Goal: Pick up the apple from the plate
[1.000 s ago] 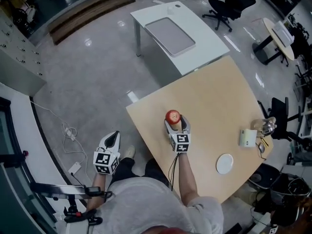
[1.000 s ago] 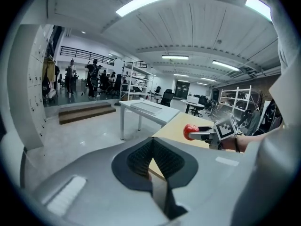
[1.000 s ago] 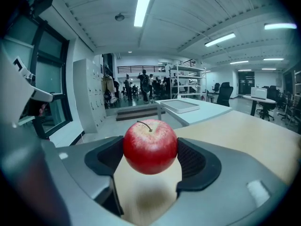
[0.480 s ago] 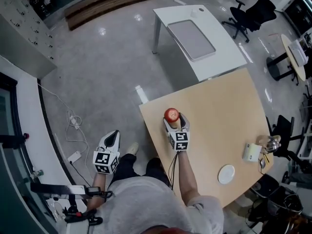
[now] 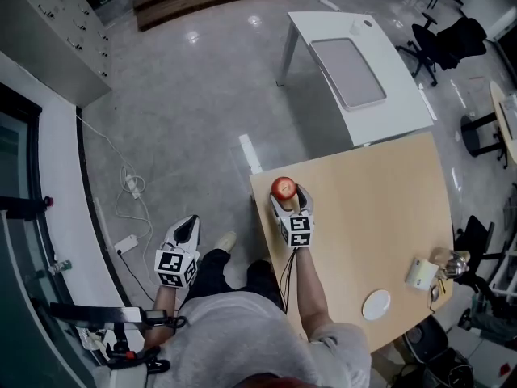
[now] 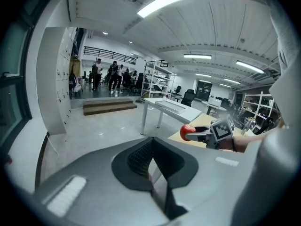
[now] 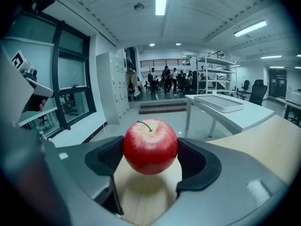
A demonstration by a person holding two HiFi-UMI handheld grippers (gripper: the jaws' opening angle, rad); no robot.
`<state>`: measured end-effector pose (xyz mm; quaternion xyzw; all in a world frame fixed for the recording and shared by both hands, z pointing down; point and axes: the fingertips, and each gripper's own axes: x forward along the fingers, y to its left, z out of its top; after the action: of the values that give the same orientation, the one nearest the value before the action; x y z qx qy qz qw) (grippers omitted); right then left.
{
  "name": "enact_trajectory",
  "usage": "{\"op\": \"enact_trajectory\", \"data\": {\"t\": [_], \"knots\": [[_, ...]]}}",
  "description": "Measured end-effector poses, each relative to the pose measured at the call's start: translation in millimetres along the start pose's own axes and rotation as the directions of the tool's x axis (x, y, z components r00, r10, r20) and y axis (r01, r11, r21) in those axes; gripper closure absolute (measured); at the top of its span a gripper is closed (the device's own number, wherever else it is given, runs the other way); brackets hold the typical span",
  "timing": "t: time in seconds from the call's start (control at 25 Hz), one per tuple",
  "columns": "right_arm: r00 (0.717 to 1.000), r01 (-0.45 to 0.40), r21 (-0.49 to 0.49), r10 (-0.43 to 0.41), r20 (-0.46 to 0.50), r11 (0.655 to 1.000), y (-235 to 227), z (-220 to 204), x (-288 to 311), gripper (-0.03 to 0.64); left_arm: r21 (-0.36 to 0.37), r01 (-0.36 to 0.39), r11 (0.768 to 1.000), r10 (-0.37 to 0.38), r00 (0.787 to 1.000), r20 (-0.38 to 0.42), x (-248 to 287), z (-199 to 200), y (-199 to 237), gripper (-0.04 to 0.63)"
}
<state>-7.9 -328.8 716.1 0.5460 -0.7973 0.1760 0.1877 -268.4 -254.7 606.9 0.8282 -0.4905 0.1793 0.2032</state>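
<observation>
A red apple (image 5: 283,188) sits between the jaws of my right gripper (image 5: 287,196), which is shut on it. The right gripper view shows the apple (image 7: 150,146) pressed by both dark pads and hanging just above the wooden table (image 5: 380,217), near its left edge. The white plate (image 5: 376,305) lies bare at the table's near right part, far from the apple. My left gripper (image 5: 187,223) hangs off the table to the left, over the floor, with its pads (image 6: 141,157) together and nothing in them. The apple (image 6: 186,132) also shows small in the left gripper view.
A white box (image 5: 420,272) and a shiny glass object (image 5: 452,261) stand at the wooden table's right edge. A white table with a grey tray (image 5: 355,71) stands beyond it. Office chairs (image 5: 452,39) are at the far right; a cable (image 5: 129,188) lies on the floor.
My right gripper has carried the apple from the table's middle toward its left edge. The plate now lies farther from it. The left gripper has kept its place in the picture.
</observation>
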Motion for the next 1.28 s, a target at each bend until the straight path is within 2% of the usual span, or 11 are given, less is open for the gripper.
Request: {"op": "enact_trajectory", "data": {"t": [0.24,0.56,0.92,1.28], "knots": [[0.998,-0.054,-0.027,0.053,-0.027,0.998,15,-11,27,0.252,-0.016,-0.047,0.999,0.047,0.999,-0.019,-3,-12,14,0.575],[0.996,-0.078,-0.027,0.077,-0.036,0.997,24,-17,48,0.252,-0.026,-0.084,0.996,0.083,0.996,-0.034,-5,-18,32,0.575],[0.996,-0.065,-0.039,0.062,-0.064,0.997,26,-32,50,0.252,-0.029,-0.088,0.996,0.087,0.995,-0.044,-7,-23,35,0.575],[0.998,-0.043,-0.007,0.043,-0.043,0.999,23,-34,47,0.249,-0.02,-0.076,0.997,0.075,0.996,-0.04,-10,-24,26,0.575]]}}
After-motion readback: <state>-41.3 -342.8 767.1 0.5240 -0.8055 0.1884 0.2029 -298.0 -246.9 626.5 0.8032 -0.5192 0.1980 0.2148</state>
